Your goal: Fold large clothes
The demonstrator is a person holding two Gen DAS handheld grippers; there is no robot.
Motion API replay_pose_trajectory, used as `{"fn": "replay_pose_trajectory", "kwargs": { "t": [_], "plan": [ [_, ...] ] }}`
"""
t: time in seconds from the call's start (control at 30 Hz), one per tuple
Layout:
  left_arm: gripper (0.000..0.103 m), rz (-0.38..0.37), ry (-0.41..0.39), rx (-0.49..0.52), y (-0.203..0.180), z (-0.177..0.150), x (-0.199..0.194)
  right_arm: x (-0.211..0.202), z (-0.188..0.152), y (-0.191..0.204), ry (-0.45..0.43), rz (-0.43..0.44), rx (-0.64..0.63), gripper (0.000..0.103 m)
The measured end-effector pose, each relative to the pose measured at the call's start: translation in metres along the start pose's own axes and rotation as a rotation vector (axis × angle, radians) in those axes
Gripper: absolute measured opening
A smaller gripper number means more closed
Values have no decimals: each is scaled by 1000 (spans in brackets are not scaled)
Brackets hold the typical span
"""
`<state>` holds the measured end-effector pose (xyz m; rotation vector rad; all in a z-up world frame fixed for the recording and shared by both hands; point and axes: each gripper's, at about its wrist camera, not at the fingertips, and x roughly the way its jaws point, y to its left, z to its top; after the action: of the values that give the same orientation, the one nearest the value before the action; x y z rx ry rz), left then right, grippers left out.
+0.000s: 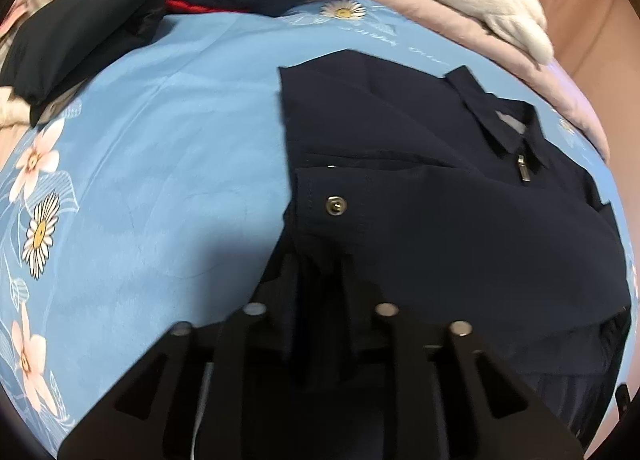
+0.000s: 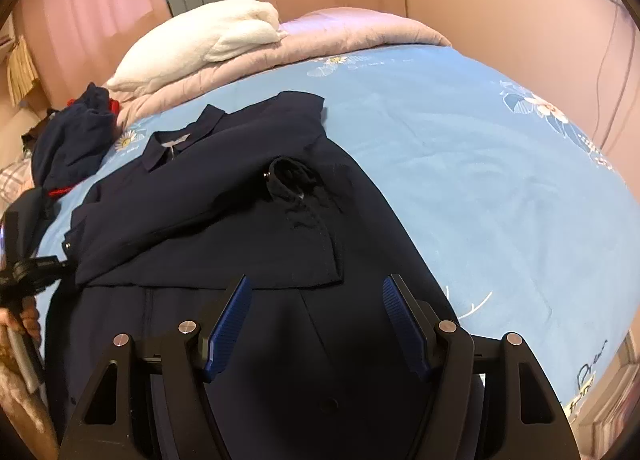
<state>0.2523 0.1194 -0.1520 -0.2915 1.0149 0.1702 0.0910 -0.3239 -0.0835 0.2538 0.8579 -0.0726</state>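
Note:
A navy jacket lies flat on the blue flowered bed sheet, collar toward the far end. One sleeve is folded in across the chest, and its cuff with a metal snap lies just beyond my left gripper. That gripper's dark fingers stand a little apart over the jacket's left edge, with dark cloth in the gap. In the right wrist view the jacket has its other sleeve cuff folded onto the front. My right gripper hovers open above the jacket's lower part, nothing between its blue pads.
A heap of dark clothes with red trim sits at the far left of the bed. A white fluffy blanket rests on a pink quilt at the head. A hand holds the left gripper. Bare sheet spreads to the right.

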Motion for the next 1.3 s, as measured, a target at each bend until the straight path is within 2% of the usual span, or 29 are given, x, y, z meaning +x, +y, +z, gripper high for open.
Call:
{"fn": "replay_pose_trajectory", "kwargs": {
  "t": [0.03, 0.1, 0.13, 0.23, 0.33, 0.4, 0.5, 0.6, 0.63, 0.73, 0.9, 1.0, 1.3],
  "plan": [
    [33, 7, -5, -8, 0, 0, 0, 0, 0, 0, 0, 0, -1, 68],
    [48, 27, -12, -21, 2, -1, -5, -1, 0, -1, -1, -2, -4, 68],
    [50, 18, -4, -28, 3, -2, -7, -1, 0, -1, -1, -4, -4, 68],
    [61, -87, 26, -68, 10, -7, -27, -5, 0, -1, -8, -7, -8, 68],
    [75, -113, -29, -66, 13, -17, -64, -10, 1, 1, -16, -5, -12, 68],
    [88, -129, -68, -48, 14, -27, -91, -16, 1, 4, -30, -1, -19, 68],
    [99, -132, -122, -22, 17, -47, -129, -26, -1, 10, -48, 11, -37, 70],
    [102, -149, -170, -28, 24, -75, -158, -38, -3, 16, -74, 12, -62, 82],
    [102, -155, -174, -34, 28, -81, -161, -42, -4, 18, -86, 13, -69, 83],
    [102, -143, -162, -54, 43, -106, -173, -49, -7, 26, -92, 19, -95, 84],
    [102, -62, -152, -70, 57, -131, -186, -61, -13, 38, -100, 48, -128, 87],
    [102, -38, -156, -60, 56, -142, -193, -66, -18, 42, -106, 65, -130, 93],
    [103, -16, -153, 41, 31, -161, -201, -70, -25, 57, -87, 103, -158, 93]
  ]
}}
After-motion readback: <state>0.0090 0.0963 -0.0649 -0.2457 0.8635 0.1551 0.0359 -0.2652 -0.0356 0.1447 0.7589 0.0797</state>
